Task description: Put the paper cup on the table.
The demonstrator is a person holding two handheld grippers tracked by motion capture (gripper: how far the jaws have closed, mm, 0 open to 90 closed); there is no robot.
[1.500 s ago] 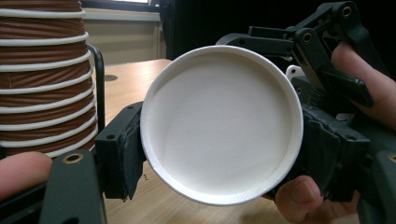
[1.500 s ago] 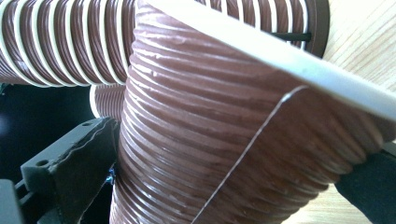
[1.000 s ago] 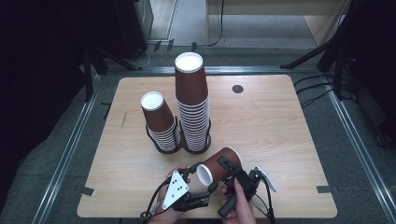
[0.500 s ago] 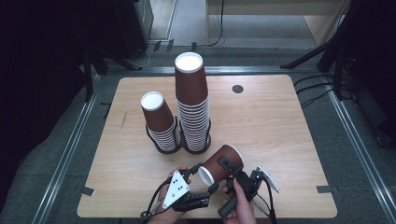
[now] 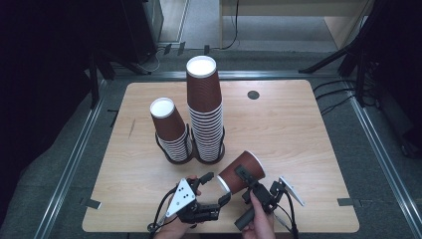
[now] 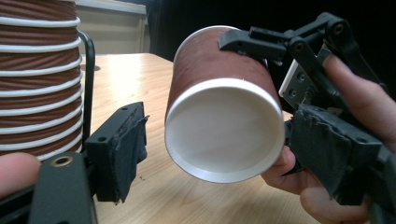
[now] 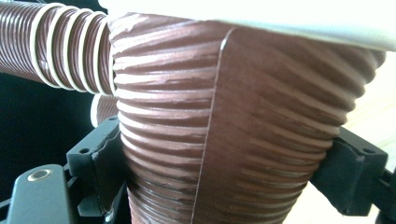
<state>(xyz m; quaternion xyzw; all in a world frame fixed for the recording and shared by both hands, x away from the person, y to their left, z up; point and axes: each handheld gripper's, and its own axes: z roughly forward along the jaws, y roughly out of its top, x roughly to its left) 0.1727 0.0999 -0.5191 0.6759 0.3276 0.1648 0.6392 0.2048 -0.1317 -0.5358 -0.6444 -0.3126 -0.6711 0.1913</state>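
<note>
**One loose cup in the right gripper, two stacks behind it**

There are two stacks of brown ribbed paper cups on the wooden table, each standing upside down in a black wire holder: a tall stack and a short stack just beside it on its left. How many cups each stack holds cannot be counted; the white rims blur together. A small dark round disc lies on the table farther back, well apart from the stacks.

One single cup is off the stacks, held above the near part of the table, lying almost on its side. Its white bottom faces the left gripper and its wider mouth end points away toward the far right. What is inside it cannot be seen.

The right gripper is clamped on this cup; its jaws have just been closing and now press on the ribbed wall from both sides, as the right gripper view shows. The left gripper has let go: its jaws have just been opening and stand either side of the cup's bottom end with a gap, not touching it.

The hands are cut off at the lower edge of the high view. In the right gripper view the cup's top is cut off.
</note>
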